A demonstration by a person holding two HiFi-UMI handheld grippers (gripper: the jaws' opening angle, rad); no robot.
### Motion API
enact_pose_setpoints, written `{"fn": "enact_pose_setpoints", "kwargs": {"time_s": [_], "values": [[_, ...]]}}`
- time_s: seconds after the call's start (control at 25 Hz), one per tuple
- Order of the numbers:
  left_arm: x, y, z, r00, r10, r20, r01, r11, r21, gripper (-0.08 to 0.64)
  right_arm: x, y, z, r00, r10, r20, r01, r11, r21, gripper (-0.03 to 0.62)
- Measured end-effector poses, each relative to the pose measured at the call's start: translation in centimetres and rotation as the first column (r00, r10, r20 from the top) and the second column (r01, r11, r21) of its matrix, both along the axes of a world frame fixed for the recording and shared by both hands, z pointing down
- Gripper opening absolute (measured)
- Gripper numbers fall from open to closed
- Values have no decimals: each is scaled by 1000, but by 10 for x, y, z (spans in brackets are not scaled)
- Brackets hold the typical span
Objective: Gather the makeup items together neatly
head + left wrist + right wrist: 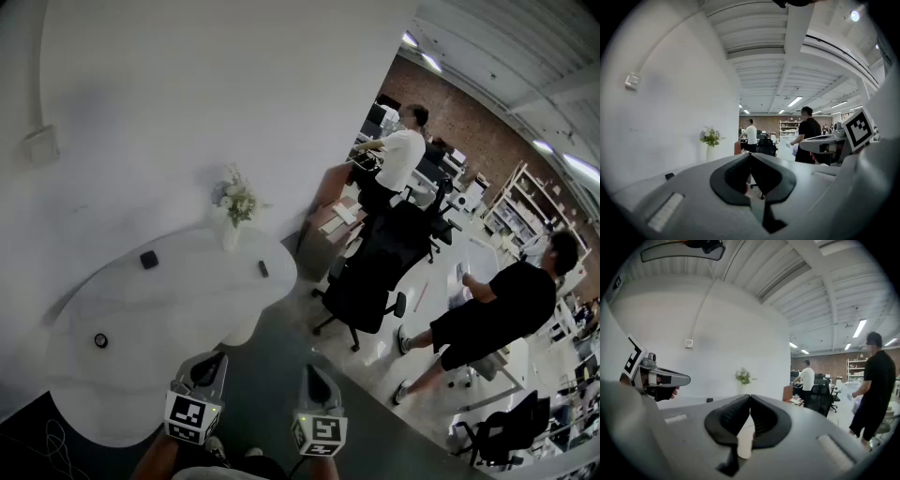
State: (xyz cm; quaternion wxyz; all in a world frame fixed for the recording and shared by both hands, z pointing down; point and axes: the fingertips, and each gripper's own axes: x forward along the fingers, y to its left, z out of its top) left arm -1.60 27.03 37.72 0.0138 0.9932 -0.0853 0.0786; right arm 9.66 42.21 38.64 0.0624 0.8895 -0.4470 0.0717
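The worktop [187, 309] is standing against the wall, with a vase of flowers [232, 214] sitting at its far edge. A small boxy item [149, 260] is lying left of the vase and a slim item [263, 268] right of it. A round item [100, 340] is lying well apart, at the near left. An office chair [370, 272] is standing right of the worktop.

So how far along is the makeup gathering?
Done: nothing. The square item, the slim item and the round item lie scattered apart on the white table.
In hand: nothing. The left tongs and right tongs are both shut and empty.
Left: gathering all three.
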Motion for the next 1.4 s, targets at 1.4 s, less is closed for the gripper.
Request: {"fn": "enact_pose_setpoints", "kwargs": {"time_s": [1.4], "values": [[195, -162, 77, 968, -213, 131, 224, 972, -69, 9, 224, -202, 81, 966, -218, 140, 229, 972, -62, 5]]}}
